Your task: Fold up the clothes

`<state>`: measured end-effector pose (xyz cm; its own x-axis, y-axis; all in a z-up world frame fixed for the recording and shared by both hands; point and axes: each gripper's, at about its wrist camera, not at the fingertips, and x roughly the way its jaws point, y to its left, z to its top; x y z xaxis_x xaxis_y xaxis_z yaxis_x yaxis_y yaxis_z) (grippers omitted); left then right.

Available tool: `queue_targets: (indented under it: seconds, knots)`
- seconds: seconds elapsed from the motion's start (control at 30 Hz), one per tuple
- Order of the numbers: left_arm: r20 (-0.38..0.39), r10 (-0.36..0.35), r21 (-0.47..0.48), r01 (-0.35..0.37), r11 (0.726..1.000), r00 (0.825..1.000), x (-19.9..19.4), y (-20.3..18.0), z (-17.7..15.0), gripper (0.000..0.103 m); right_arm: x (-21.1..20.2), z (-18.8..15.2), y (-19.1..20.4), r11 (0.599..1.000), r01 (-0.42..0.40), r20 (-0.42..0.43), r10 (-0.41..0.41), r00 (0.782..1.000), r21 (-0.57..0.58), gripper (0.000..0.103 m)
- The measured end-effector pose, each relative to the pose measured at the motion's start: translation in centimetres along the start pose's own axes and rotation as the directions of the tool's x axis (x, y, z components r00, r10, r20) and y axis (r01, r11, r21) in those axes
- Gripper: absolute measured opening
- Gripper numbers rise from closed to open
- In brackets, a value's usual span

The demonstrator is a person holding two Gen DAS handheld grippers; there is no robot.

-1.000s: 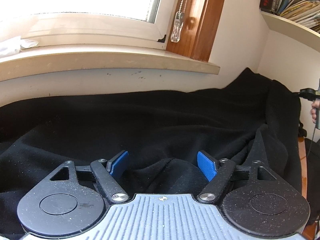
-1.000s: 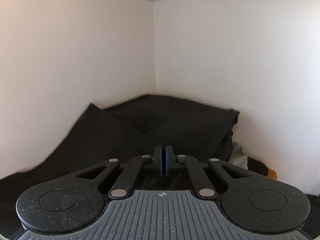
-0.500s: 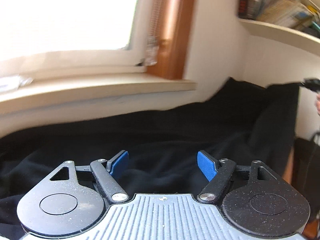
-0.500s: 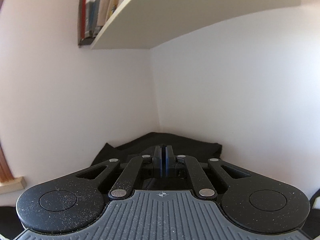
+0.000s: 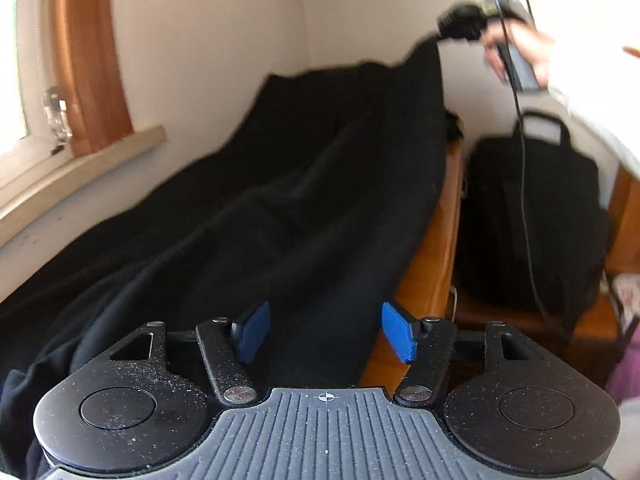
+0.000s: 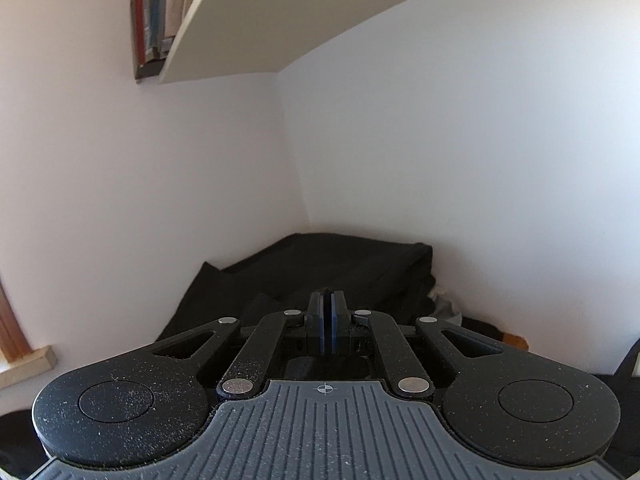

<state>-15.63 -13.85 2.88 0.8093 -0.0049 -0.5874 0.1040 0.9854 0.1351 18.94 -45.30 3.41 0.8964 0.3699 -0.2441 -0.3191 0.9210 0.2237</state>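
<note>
Left wrist view: large black garment (image 5: 280, 200) lay draped across wooden bench (image 5: 436, 256), far corner lifted high by right gripper (image 5: 460, 24) in a hand (image 5: 520, 52), jaws clamped on cloth. Black backpack (image 5: 532, 216) stood beside bench. Left gripper (image 5: 326, 334) hovered over near edge w/ blue jaws apart, nothing btwn them.
</note>
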Motion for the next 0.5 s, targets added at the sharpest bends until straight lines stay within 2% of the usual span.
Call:
queue_targets:
  seconds: [0.07, 0.17, 0.23, 0.27, 0.37, 0.5]
  knots:
    - [-0.022, 0.004, 0.008, -0.004, 1.000, 1.000, 0.7, 0.5, -0.2, 0.065, 0.0, 0.0, 0.1, 1.000, 0.001, 0.001, -0.001, 1.000, -0.014, 0.005]
    - [-0.037, -0.018, 0.008, 0.018, 1.000, 0.999, 1.0, 1.6, -0.3, 0.042, 0.1, -0.2, -0.1, 1.000, 0.000, -0.001, 0.000, 1.000, -0.017, 0.005]
    - [-0.037, -0.059, -0.008, 0.059, 0.998, 0.998, 0.8, 2.7, -0.1, 0.001, 0.3, -0.3, -0.2, 1.000, 0.001, -0.003, -0.001, 1.000, -0.020, 0.005]
    - [-0.035, -0.073, -0.021, 0.072, 0.997, 0.997, 0.6, 3.5, 0.0, 0.001, 0.3, -0.4, -0.3, 1.000, 0.001, -0.004, -0.001, 1.000, -0.021, 0.005]
    - [-0.001, -0.020, -0.095, 0.020, 0.995, 1.000, 0.4, 6.7, 0.9, 0.001, 0.5, -0.6, -0.4, 1.000, 0.006, -0.009, -0.006, 1.000, -0.026, 0.005]
    - [0.032, 0.051, -0.195, -0.043, 0.980, 0.998, 0.2, 10.8, 1.9, 0.001, 1.0, -1.1, -0.3, 1.000, 0.005, -0.021, -0.005, 1.000, -0.025, 0.005]
